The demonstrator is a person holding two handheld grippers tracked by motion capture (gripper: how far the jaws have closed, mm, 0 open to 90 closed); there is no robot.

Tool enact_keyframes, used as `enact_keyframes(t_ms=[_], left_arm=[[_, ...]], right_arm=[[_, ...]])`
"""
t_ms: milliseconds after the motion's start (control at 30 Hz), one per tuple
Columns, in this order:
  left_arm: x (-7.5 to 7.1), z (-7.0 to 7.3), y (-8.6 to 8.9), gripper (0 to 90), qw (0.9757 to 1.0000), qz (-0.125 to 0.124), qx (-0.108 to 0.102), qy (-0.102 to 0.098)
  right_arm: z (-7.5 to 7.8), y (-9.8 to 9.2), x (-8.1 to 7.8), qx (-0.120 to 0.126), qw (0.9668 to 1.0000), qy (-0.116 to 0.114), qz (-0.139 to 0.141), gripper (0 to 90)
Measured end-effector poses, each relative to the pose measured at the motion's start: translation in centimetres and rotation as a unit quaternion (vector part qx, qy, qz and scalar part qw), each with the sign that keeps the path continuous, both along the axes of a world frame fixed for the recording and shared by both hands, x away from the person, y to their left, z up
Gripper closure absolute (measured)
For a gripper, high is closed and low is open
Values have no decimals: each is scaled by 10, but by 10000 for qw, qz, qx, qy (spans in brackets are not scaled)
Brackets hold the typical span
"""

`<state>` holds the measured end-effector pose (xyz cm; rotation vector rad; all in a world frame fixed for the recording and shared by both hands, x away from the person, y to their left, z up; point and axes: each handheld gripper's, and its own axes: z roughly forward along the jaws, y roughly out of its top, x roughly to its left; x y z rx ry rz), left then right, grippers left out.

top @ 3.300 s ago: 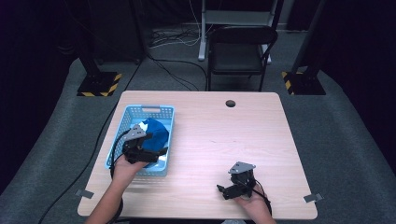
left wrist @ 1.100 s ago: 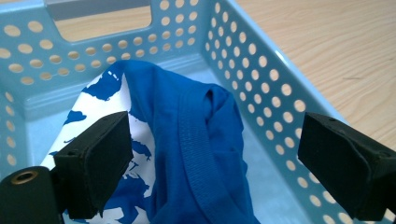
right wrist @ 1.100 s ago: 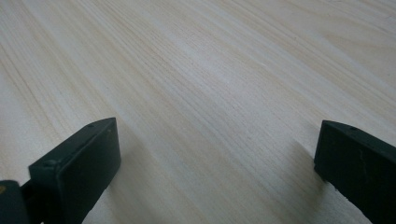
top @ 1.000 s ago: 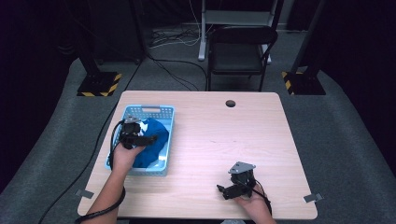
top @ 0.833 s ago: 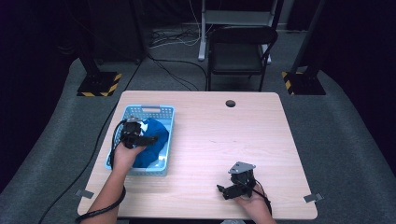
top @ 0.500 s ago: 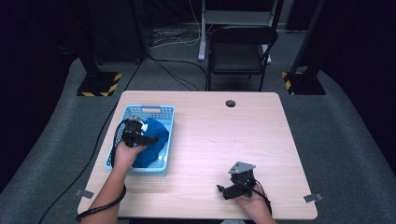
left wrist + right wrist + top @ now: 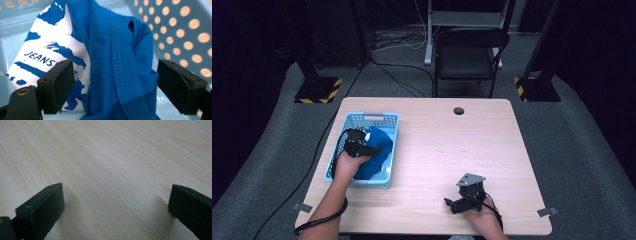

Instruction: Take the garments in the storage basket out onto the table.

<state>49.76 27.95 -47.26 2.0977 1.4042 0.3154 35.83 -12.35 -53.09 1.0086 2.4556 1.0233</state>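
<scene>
The right gripper (image 7: 460, 202) rests on the bare wooden table (image 7: 462, 145), jaws wide apart with nothing between them. Farther left, the light blue basket (image 7: 372, 119) holds a bunched blue T-shirt (image 7: 120, 62). The left gripper (image 7: 115, 92) reaches into the basket; its jaws have just been closing around a fold of the shirt but stand apart, not yet pressing.

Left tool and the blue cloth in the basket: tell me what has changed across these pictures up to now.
The left tool moved from the basket's near end up over the blue cloth. Its jaws have just been closing around a fold of the cloth, but the pads are not pressing it yet. The right tool stayed open at the table's near edge; the basket and cloth kept their place.
</scene>
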Motion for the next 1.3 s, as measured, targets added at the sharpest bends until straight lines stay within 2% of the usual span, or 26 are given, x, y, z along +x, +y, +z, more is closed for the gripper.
enact_keyframes(t_ms=[167,200,233,267,433,633,767,933,1200,1300], left_arm=[[2,-1,-1,182,10000,-13,4,89],[3,-2,0,201,9998,-124,-72,138],[3,-2,0,254,9998,-124,-72,138],[3,-2,-1,254,9997,-173,-83,155],[5,-5,-5,327,9993,-252,53,261],[6,-5,-6,421,9990,-300,198,247],[6,-5,-5,512,9989,-311,314,179],[1,-1,-7,598,9980,-470,423,-66],[-5,8,-3,611,9985,-397,142,-342],[-8,11,-3,611,9983,-411,106,-411]], right_arm=[[0,0,0,0,10000,0,-1,0],[0,0,0,0,10000,0,0,0],[0,0,0,0,10000,0,0,0],[0,0,0,0,10000,0,0,0],[0,0,0,0,10000,0,-1,0],[0,0,0,0,10000,0,0,0],[0,0,0,0,10000,1,0,0],[0,0,0,0,10000,1,0,0],[0,0,0,1,10000,1,0,0],[0,0,0,1,10000,1,0,0]])
